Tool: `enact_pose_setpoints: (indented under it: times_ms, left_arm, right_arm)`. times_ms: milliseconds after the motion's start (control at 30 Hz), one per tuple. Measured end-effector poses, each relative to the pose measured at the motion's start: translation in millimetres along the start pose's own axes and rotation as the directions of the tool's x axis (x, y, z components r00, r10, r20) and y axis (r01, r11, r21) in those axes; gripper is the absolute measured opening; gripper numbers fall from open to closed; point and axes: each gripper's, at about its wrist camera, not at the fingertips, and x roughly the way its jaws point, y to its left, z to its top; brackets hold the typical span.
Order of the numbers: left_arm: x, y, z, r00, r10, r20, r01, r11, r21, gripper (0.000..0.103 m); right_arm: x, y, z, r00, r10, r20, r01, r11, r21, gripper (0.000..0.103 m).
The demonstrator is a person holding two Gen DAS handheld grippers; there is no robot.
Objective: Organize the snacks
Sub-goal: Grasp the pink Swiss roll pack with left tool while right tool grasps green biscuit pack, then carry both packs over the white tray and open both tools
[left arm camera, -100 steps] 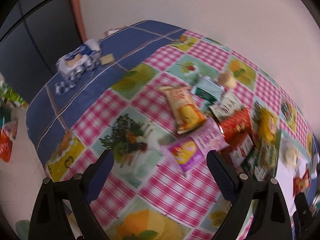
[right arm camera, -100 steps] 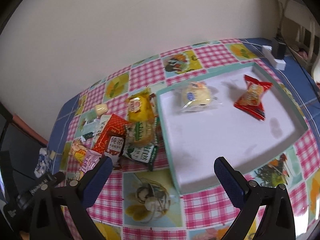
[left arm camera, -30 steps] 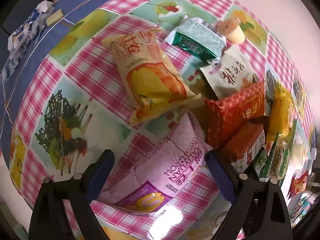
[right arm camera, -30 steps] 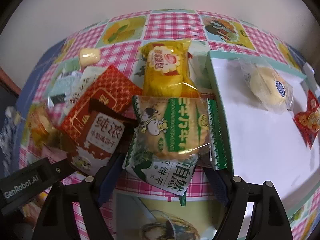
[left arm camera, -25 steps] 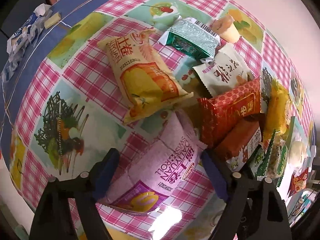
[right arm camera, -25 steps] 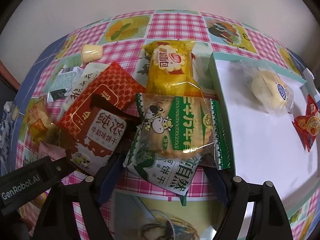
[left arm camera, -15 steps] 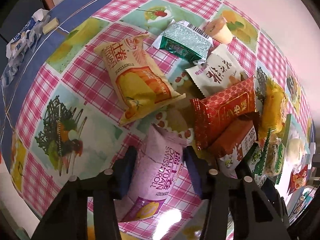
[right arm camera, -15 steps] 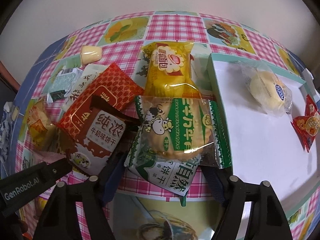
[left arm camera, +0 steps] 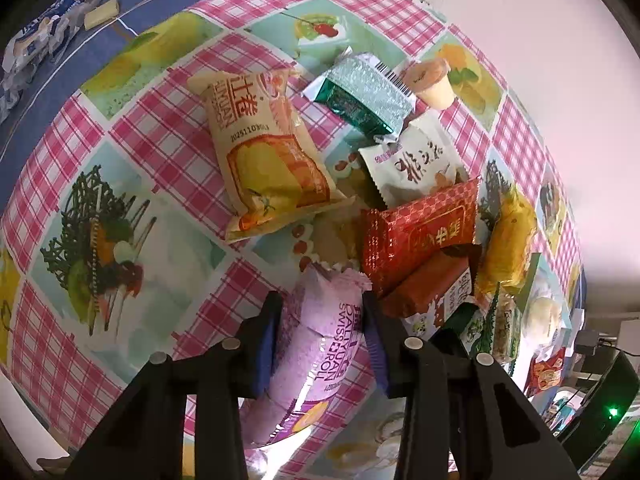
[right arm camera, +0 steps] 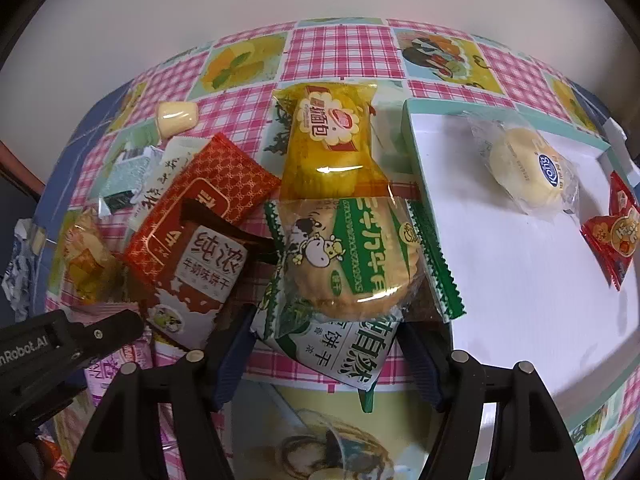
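Observation:
A pink Swiss roll packet (left arm camera: 320, 344) lies on the checked tablecloth, and my left gripper (left arm camera: 322, 304) is closing on it, both pads pressing its sides. In the right wrist view a white-and-green biscuit packet (right arm camera: 344, 348) sits between the fingers of my right gripper (right arm camera: 324, 332). Those jaws are closing, with the pads at the packet's edges and no visible squeeze. A clear green cow-print biscuit pack (right arm camera: 348, 256) rests on top of it. The white tray (right arm camera: 520, 280) to the right holds a wrapped bun (right arm camera: 524, 168) and a red packet (right arm camera: 616, 232).
More snacks crowd the pile: a yellow bread pack (right arm camera: 332, 136), a red packet (left arm camera: 420, 232), a brown milk-biscuit pack (right arm camera: 204, 272), an orange cake pack (left arm camera: 264, 160), a green foil pack (left arm camera: 364, 96), a white pack (left arm camera: 416, 164), a jelly cup (left arm camera: 432, 84). A crumpled blue-white wrapper (left arm camera: 36, 40) lies far left.
My left gripper's fingers have come together from wide apart onto the pink packet, which now bulges between them. The right fingers have narrowed toward the white-and-green packet.

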Motion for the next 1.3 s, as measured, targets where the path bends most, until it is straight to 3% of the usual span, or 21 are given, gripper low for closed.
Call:
enact_pose_setpoints:
  times_ms: [500,833,1100,1300]
  left_arm:
    - [-70.9,6.3,8.1,0.986,-0.121,0.118,0.121,0.993,0.006,0.04]
    - [-86.6,-11.3,-2.5,0.972,-0.171,0.162,0.165,0.985,0.048,0.04]
    - [-82.9,-50.4,-21.4,0.967,-0.21,0.146,0.187,0.97,0.154,0.04]
    - [-75.9,-92.1,-47.2,0.964,-0.245,0.106,0.209,0.939,0.272,0.04]
  right_arm:
    - [-65.4,-3.8,4.9,0.993,0.053,0.107,-0.052,0.999,-0.004,0.072]
    - [-76.9,-20.2,1.5,0.996,-0.011,0.084,0.007,0.999,0.045,0.072]
    - [-77.3,-78.8,0.8,0.995,-0.094,0.045,0.083,0.975,0.204,0.072]
    - [-78.3,-148.1,-7.6,0.989,-0.149,-0.002,0.138,0.912,0.386,0.072]
